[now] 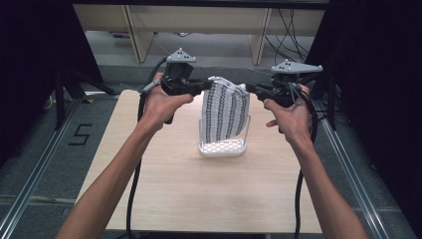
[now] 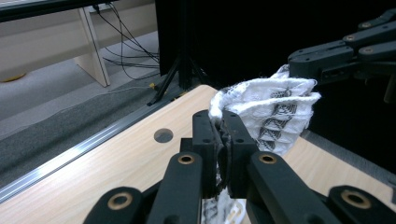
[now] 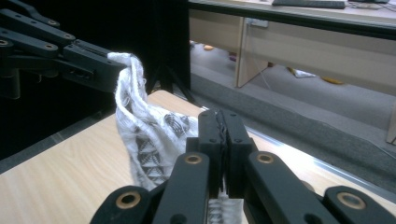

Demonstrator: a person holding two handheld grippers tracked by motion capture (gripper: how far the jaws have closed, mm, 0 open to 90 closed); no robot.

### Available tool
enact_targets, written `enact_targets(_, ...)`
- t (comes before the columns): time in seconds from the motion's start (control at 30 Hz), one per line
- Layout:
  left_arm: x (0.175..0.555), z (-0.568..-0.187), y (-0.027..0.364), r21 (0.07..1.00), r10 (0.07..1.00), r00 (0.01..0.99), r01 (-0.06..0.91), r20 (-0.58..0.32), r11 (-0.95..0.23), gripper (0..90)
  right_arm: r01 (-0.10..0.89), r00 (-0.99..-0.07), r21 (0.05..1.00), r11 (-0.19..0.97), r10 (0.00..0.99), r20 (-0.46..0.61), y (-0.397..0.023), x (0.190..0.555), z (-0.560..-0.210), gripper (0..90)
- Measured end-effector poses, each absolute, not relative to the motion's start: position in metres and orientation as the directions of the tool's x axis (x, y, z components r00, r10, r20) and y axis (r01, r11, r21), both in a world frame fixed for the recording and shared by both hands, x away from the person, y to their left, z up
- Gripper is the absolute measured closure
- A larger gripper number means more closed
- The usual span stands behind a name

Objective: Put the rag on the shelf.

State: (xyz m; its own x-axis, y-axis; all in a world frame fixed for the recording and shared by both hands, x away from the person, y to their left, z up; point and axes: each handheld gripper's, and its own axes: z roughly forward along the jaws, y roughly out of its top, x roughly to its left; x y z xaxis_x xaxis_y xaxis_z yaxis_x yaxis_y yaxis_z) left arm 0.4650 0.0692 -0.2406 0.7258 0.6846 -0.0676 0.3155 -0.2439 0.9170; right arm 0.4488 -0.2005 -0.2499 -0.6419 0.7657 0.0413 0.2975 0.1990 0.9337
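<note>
Now both grippers clamp the patterned cloth (image 1: 225, 112) — left gripper (image 1: 205, 85) on one top corner, right gripper (image 1: 250, 88) on the other — above the white basket (image 1: 222, 148).

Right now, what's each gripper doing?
Left gripper: shut on one top corner of the patterned cloth.
Right gripper: shut on the cloth's other top corner.

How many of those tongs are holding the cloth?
2. The left tongs pinch the cloth at its top left corner, the right tongs at its top right, above the white basket.
</note>
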Motion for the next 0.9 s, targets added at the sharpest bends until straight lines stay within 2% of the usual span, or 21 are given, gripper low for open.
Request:
enact_targets(0.3, 0.496, -0.25, 0.069, 0.914, 0.736, 0.665, 0.365, -0.124, -0.176, 85.1, 0.346, -0.61, 0.923, 0.17, 0.788, 0.084, -0.195, 0.481, -0.254, 89.1)
enact_targets(0.63, 0.522, -0.269, 0.065, 0.897, 0.765, 0.63, 0.406, -0.134, -0.177, 84.7, 0.399, -0.567, 0.909, 0.123, 0.812, 0.139, -0.196, 0.511, -0.268, 89.0)
enact_targets(0.7, 0.527, -0.272, 0.066, 0.894, 0.772, 0.62, 0.415, -0.142, -0.17, 84.8, 0.433, -0.554, 0.898, 0.082, 0.81, 0.193, -0.195, 0.518, -0.274, 89.0)
enact_targets(0.8, 0.532, -0.277, 0.068, 0.886, 0.783, 0.603, 0.434, -0.152, -0.162, 84.7, 0.431, -0.556, 0.897, 0.095, 0.811, 0.181, -0.194, 0.524, -0.277, 89.0)
enact_targets(0.9, 0.537, -0.283, 0.07, 0.88, 0.791, 0.588, 0.45, -0.168, -0.149, 84.6, 0.47, -0.535, 0.877, 0.096, 0.821, 0.197, -0.189, 0.531, -0.286, 88.8)
